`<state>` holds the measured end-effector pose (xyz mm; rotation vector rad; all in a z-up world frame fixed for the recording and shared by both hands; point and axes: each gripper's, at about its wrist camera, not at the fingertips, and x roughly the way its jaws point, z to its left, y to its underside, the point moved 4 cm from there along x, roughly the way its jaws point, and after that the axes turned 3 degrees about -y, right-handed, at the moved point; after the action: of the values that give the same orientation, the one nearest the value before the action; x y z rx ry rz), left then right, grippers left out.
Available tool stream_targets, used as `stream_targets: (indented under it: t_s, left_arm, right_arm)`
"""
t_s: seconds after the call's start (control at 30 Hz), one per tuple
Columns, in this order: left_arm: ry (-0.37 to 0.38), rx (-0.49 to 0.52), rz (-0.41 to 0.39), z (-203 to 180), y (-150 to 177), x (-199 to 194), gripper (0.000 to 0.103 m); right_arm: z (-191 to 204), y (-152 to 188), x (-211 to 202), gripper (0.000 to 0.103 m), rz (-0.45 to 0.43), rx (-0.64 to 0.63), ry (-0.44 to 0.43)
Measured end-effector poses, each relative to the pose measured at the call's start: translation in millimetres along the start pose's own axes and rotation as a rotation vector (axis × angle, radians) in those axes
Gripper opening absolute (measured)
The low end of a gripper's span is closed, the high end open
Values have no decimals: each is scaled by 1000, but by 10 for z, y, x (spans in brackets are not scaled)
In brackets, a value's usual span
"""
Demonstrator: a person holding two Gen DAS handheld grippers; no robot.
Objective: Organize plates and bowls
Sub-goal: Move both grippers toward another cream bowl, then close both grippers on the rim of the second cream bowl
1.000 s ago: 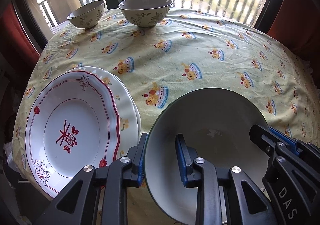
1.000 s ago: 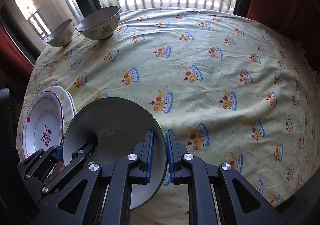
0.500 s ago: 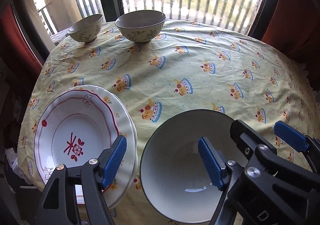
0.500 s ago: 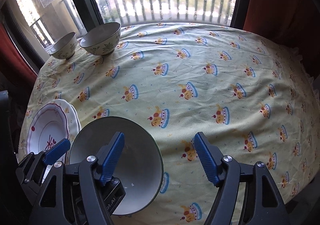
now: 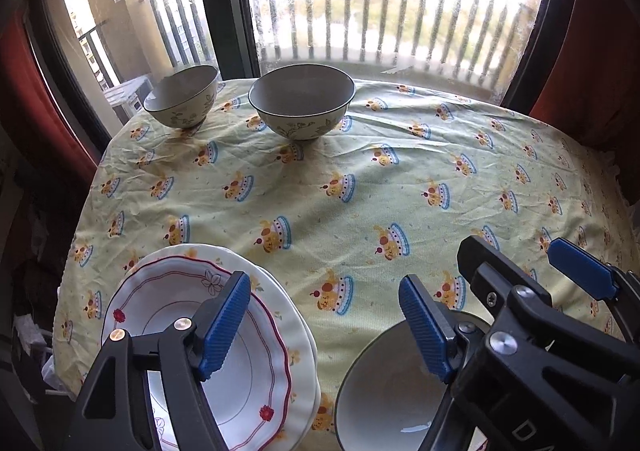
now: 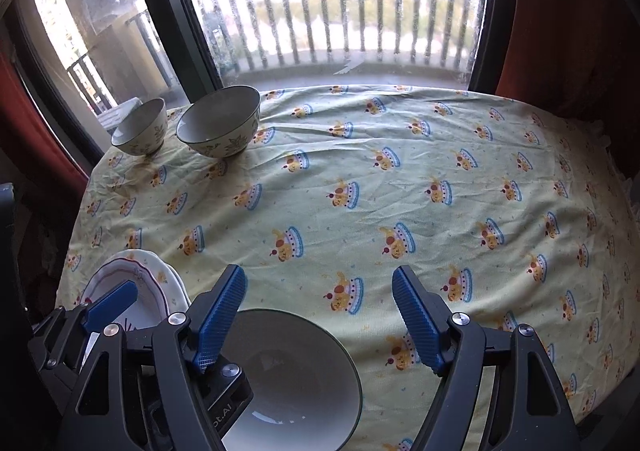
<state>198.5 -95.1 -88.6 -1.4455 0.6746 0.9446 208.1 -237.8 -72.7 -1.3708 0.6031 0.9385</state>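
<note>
Both pairs of my fingers stand wide apart with nothing between them: the left gripper [image 5: 326,325] and the right gripper [image 6: 318,317] hang above the near edge of the counter [image 6: 400,191], clear of the dishes.

I take the large white bowl [image 6: 296,379] as my landmark. It sits upright on the cloth directly below my right fingers, free of any grip, so I judge it set down where it belongs. Just to its left lies the stack of plates [image 5: 240,371], the red-rimmed one on top of a plain cream one; the stack looks settled, so I count the plates as done.

Well beyond the white bowl, at the far left corner of the counter by the window, stand two flowered bowls side by side: the bigger flowered bowl [image 5: 302,101] and, to its left, the smaller flowered bowl [image 5: 182,95]. They are not nested and are far from the white bowl.

By my reckoning the work is past halfway. What remains is to fetch those two far bowls and bring them to, or stack them in, the white bowl.
</note>
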Motion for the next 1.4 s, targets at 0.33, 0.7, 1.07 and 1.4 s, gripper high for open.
stream_targets:
  t_s: [0.33, 0.7, 1.07, 1.4]
  left_arm:
    - [-11, 6, -39, 371, -578, 247, 78]
    - [-13, 2, -74, 675, -1098, 593, 78]
    - [-26, 36, -83, 720, -1490, 1093, 71]
    - [-8, 66, -81, 605, -1740, 1529, 61]
  right_arm:
    - [367, -538, 293, 79, -35, 23, 9]
    - [683, -1054, 673, 79, -70, 44, 38]
    - [736, -1379, 1120, 77, -78, 99, 90]
    - [665, -1556, 1527, 56, -72, 162, 114]
